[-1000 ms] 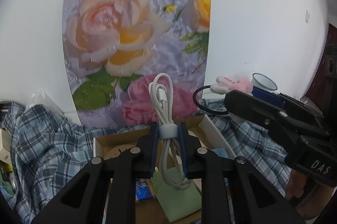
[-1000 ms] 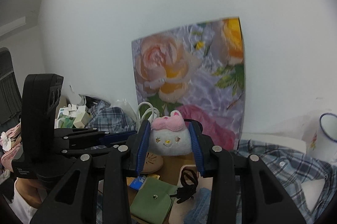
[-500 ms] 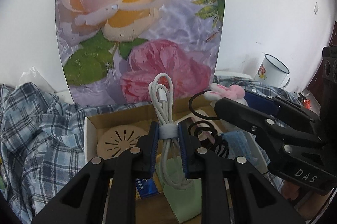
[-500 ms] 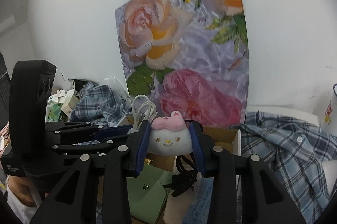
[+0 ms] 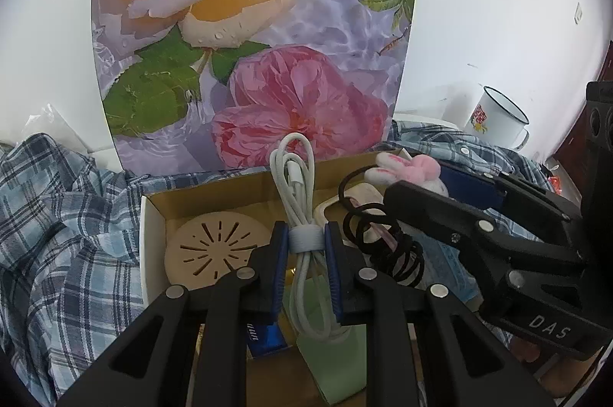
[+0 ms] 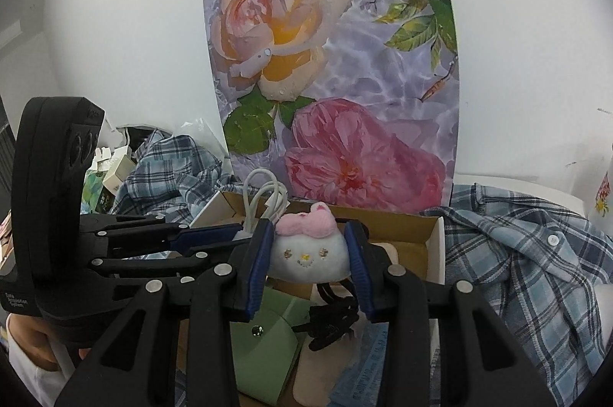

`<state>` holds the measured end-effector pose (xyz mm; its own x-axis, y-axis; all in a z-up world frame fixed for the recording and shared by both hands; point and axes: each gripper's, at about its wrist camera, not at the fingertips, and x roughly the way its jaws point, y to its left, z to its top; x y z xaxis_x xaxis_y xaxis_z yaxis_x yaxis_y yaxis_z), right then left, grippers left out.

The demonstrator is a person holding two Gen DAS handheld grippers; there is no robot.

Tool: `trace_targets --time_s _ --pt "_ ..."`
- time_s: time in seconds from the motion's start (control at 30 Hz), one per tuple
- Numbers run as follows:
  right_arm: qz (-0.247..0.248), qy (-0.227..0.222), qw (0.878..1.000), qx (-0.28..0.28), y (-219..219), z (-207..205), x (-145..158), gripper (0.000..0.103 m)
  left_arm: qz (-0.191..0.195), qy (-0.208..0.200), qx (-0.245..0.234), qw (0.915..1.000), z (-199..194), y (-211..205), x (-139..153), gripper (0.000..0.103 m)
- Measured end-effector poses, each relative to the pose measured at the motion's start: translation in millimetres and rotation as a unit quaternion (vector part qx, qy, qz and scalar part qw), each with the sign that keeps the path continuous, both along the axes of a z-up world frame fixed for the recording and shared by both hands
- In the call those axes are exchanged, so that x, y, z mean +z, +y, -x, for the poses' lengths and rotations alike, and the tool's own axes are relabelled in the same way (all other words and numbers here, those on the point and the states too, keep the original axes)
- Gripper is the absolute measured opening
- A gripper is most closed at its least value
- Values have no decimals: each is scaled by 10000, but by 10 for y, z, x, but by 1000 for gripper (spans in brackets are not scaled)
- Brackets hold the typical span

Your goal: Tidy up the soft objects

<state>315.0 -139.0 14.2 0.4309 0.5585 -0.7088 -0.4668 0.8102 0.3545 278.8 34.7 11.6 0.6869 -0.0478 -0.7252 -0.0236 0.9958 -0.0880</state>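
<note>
2 claws up over the box point(image 5: 153, 211), each with a load. My left claw point(image 5: 305, 261) is clamped on the cable point(image 5: 293, 177), a white coiled bundle with a grey strap; the blue pads point(image 5: 279, 253) pinch it right at the strap, the loop standing upright above them and the tail hanging below. My right claw point(image 6: 309, 263) is closed on the plush point(image 6: 308, 250), a small white face with a pink bow on top, squeezed between both pads, its black hair-tie loop dangling under it. From the left view the plush point(image 5: 406, 169) shows its pink-and-white ears past the right claw point(image 5: 421, 188), which comes in from the right side, just beside my left.

Box is brown card with a white outer wall, sitting on plaid shirts point(image 5: 57, 234) spread over the worktop. Inside it: a round beige disc point(image 5: 208, 248) with slots at the left, a green pouch point(image 6: 268, 342) with a snap near the front, a blue card point(image 5: 266, 336) beside it, black hair ties point(image 5: 387, 246) on a pale pad toward the right. Both loads hang above the box, not touching its contents as far as I can tell.

Behind the box a rose poster point(image 6: 337, 81) leans on the white wall. Mug point(image 5: 498, 117) stands far right, well apart from the box.
</note>
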Motion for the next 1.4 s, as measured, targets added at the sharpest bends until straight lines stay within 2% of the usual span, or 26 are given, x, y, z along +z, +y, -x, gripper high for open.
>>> trace_targets --time_s 0.1,0.23,0.3,0.33,0.37,0.4,0.43,0.47,0.53,0.6,0.73,0.87,1.03,1.23,1.4 --pt "9 21 10000 -48 -13 -8 1 44 -1 3 -22 10000 -14 -1 -8 20" --pt "92 81 9998 -145 -24 -27 -13 72 -63 -23 46 10000 -13 7 6 21" --pt "50 97 9997 -199 -48 -38 -6 83 21 -50 98 9999 -9 46 31 43" --pt "59 101 9996 -249 -63 -45 -3 87 59 -55 151 9999 -7 68 41 75" --pt "41 111 9995 -292 -90 -55 0 89 55 -57 220 9997 -7 88 47 96" --pt "79 110 9992 -371 -117 -68 2 95 -42 -60 402 9992 -7 122 54 103" --pt "93 123 9989 -453 -156 -84 0 103 -112 -107 528 9985 3 146 61 103" --pt "74 125 9987 -489 -187 -89 1 103 -215 -233 725 9969 23 195 84 103" --pt "134 148 9984 -520 -207 -103 -1 103 -80 -389 710 9967 56 265 121 103" --pt "252 127 9982 -527 -195 -100 -12 103 -8 -421 694 9967 66 289 135 103" --pt "336 96 9983 -470 -155 -91 -19 103 -308 -498 784 9952 55 241 152 103" --pt "269 47 9986 -457 -170 -87 10 103 -213 -539 761 9954 54 258 171 103" --pt "294 -31 9986 -434 -167 -72 61 103 -337 -634 736 9947 86 231 242 103" --pt "246 -225 9985 -427 -175 -49 223 103 -450 -835 729 9928 161 182 386 102" --pt "128 -508 9980 -364 -200 5 475 103 -539 -1271 592 9887 296 108 605 102"
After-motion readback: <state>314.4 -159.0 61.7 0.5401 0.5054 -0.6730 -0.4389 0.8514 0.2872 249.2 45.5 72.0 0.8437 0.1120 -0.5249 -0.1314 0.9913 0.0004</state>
